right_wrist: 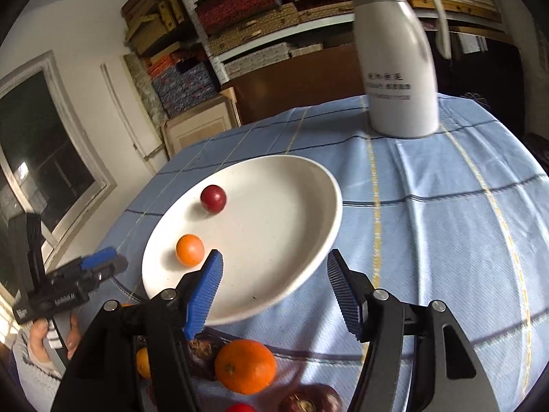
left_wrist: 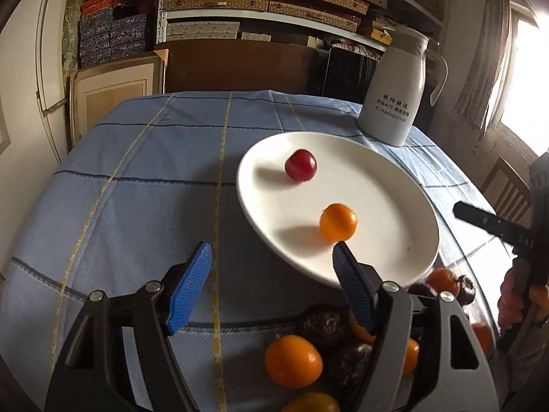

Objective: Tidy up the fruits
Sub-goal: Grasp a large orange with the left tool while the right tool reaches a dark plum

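Observation:
A white plate [left_wrist: 387, 213] [right_wrist: 284, 213] lies on the blue checked tablecloth. On it sit a red fruit [left_wrist: 301, 165] [right_wrist: 213, 199] and a small orange fruit [left_wrist: 338, 222] [right_wrist: 190, 250]. My left gripper [left_wrist: 271, 250] is open and empty, just in front of the plate's near rim; it also shows in the right wrist view [right_wrist: 103, 257]. My right gripper [right_wrist: 274, 261] is open and empty, over the plate's near edge; its body shows in the left wrist view [left_wrist: 494, 226]. A pile of oranges [left_wrist: 293, 360] [right_wrist: 245, 365] and dark purple fruits [left_wrist: 322, 322] [right_wrist: 308, 400] lies on the cloth below the grippers.
A white thermos jug [left_wrist: 394, 89] [right_wrist: 398, 65] stands on the table beyond the plate. Shelves of boxes [left_wrist: 219, 0] fill the wall behind. A wooden chair [left_wrist: 504, 185] stands at the right. The table edge curves round at left and far side.

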